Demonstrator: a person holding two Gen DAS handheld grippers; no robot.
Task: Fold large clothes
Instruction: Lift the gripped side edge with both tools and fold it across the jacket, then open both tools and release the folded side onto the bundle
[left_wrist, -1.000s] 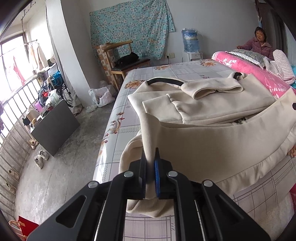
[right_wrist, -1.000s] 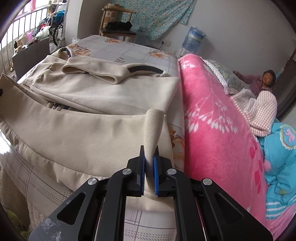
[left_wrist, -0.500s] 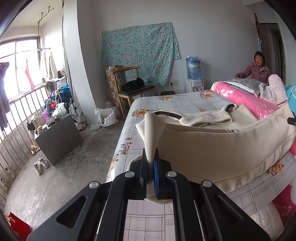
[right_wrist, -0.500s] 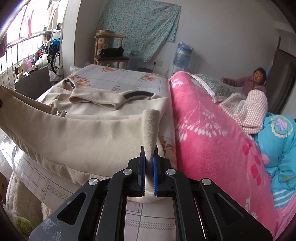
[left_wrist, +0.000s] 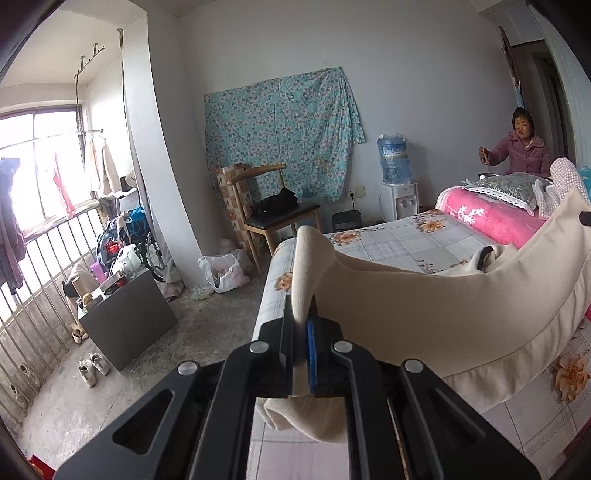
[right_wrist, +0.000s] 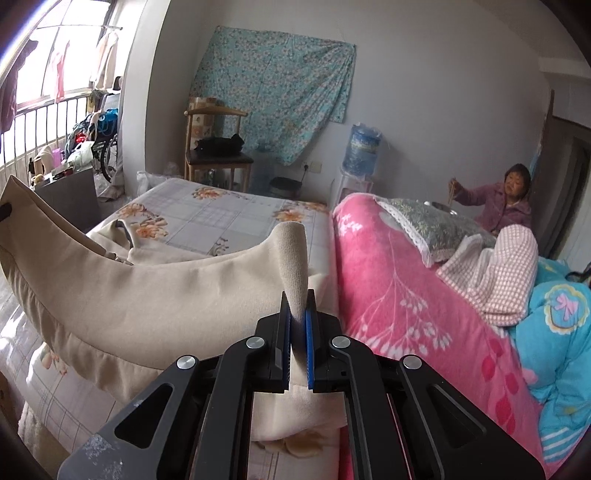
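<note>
A large cream garment hangs stretched between my two grippers above the bed. My left gripper is shut on one hem corner, the cloth standing up between its pads. In the right wrist view the same cream garment sags in a curve, and my right gripper is shut on the opposite hem corner. The garment's upper part with a dark-trimmed collar still rests on the bed's flowered sheet. Each gripper's black tip shows at the other view's edge.
A pink blanket, pillow and blue quilt lie along the bed's right side. A seated person is behind them. A wooden chair, water dispenser, grey cabinet and railing stand on the left.
Both grippers rose with the hem corners held, lifting the garment's lower edge off the bed. The views tilted up, so more wall and less of the bed shows.
</note>
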